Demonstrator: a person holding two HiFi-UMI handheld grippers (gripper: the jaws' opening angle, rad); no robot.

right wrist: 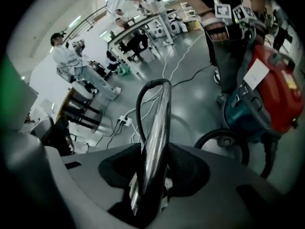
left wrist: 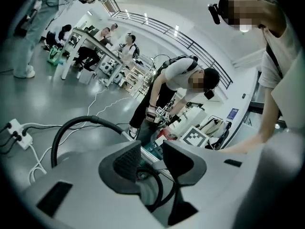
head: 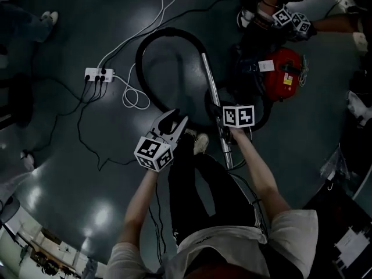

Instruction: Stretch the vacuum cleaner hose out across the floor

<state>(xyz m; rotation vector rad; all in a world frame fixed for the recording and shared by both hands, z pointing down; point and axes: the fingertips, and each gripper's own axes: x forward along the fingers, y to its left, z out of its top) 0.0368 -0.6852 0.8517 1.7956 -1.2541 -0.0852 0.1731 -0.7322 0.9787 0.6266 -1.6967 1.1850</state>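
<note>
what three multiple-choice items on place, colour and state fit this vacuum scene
1. In the head view the white power strip lies: A on a shelf B left of the hose loop C between the feet
2. The vacuum body is: A red B yellow C white
3. The right claw is: A empty B shut on a cable C shut on the metal tube
B, it lies left of the loop; A, the head view shows it red; C, its own view shows the tube clamped.

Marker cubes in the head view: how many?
4. One cube on the left gripper, one on the right gripper, two on another person's grippers at top right. More may be hidden.
</note>
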